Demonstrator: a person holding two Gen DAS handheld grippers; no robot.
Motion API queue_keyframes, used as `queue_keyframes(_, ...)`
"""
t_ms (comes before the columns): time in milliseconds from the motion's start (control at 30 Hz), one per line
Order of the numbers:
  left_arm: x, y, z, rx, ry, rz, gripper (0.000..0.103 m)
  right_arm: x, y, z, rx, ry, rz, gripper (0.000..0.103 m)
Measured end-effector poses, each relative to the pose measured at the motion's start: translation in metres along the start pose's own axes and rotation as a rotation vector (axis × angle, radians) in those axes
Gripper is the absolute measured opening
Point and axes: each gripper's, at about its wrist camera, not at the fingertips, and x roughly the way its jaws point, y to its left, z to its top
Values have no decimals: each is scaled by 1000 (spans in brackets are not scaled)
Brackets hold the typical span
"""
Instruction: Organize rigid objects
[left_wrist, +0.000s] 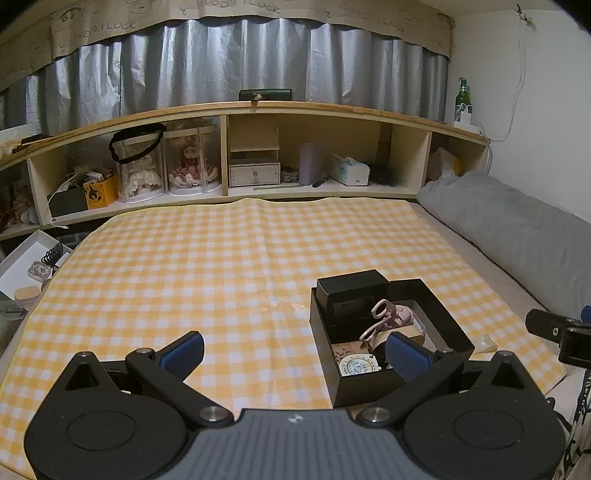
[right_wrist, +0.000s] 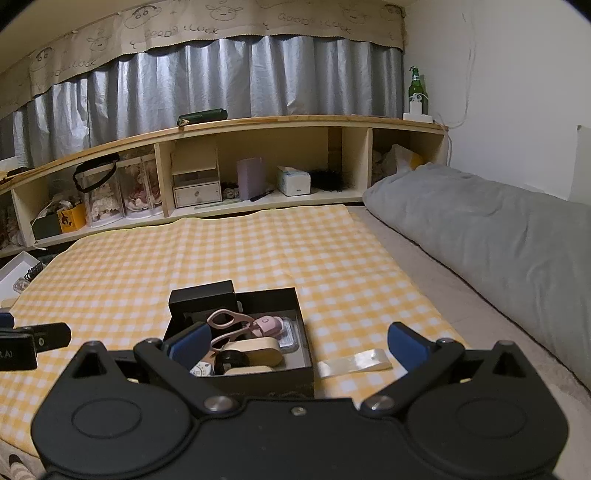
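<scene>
A black open box (left_wrist: 448, 321) (right_wrist: 301, 317) rests on the yellow checked cloth (left_wrist: 221, 266) (right_wrist: 184, 251). Inside it lie a pink eyelash curler (left_wrist: 376, 319) (right_wrist: 225, 326), a smaller black box (left_wrist: 351, 290) (right_wrist: 203, 295), a beige case (right_wrist: 258, 349), a round white item (left_wrist: 358, 367) and other small pieces. My left gripper (left_wrist: 295, 352) is open with nothing between its fingers; its right pad overlaps the box's near end. My right gripper (right_wrist: 295, 345) is wide open, its left pad in front of the box's near left corner. A clear plastic wrapper (right_wrist: 354, 363) lies beside the box.
A wooden shelf unit (left_wrist: 229, 110) with dolls, drawers, a tissue box and a purple cylinder lines the back. A green bottle (left_wrist: 462, 99) stands on top at right. A grey pillow (right_wrist: 498, 236) lies along the right. A white tray (left_wrist: 22, 258) with small items sits off the cloth, left.
</scene>
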Motion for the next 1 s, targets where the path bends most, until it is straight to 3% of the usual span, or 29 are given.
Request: queue_keyframes(1000,-2,2,1,4,-6,-5,103,0,0,-3,27,6,-2,103)
